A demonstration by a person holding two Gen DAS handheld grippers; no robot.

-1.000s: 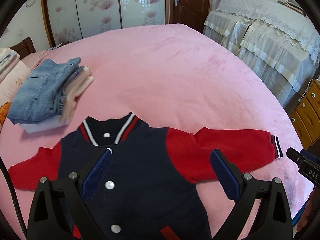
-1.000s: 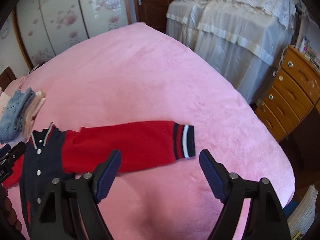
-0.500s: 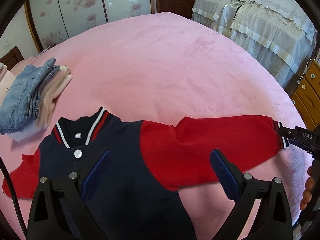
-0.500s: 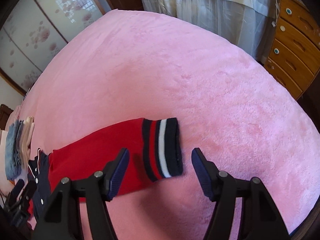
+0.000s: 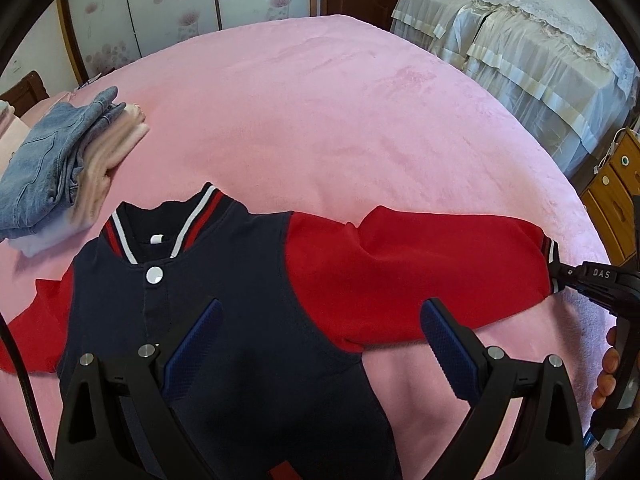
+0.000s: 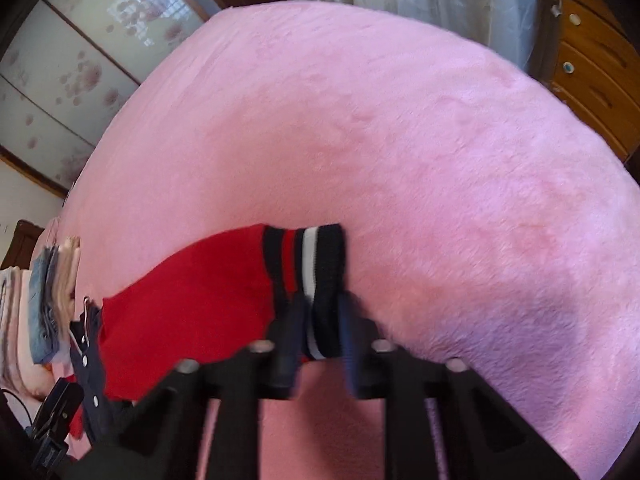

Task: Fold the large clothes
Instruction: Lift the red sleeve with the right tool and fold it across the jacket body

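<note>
A navy jacket (image 5: 224, 320) with red sleeves lies flat, front up, on the pink bed (image 5: 340, 120). Its right-hand sleeve (image 5: 420, 272) stretches out to the right, ending in a striped cuff (image 6: 308, 264). My right gripper (image 6: 320, 328) is shut on that cuff; it also shows at the right edge of the left wrist view (image 5: 592, 280). My left gripper (image 5: 320, 336) is open and empty, hovering over the jacket's body. The other sleeve (image 5: 36, 328) lies at the left.
A stack of folded clothes with jeans on top (image 5: 60, 160) sits on the bed at the left. A second bed with white lace cover (image 5: 540, 40) stands at the right, with a wooden drawer chest (image 6: 592, 60) beside it. Sliding floral doors (image 5: 180, 12) are behind.
My right gripper moved down to the sleeve end and closed on the striped cuff. My left gripper stayed open over the jacket, shifting slightly.
</note>
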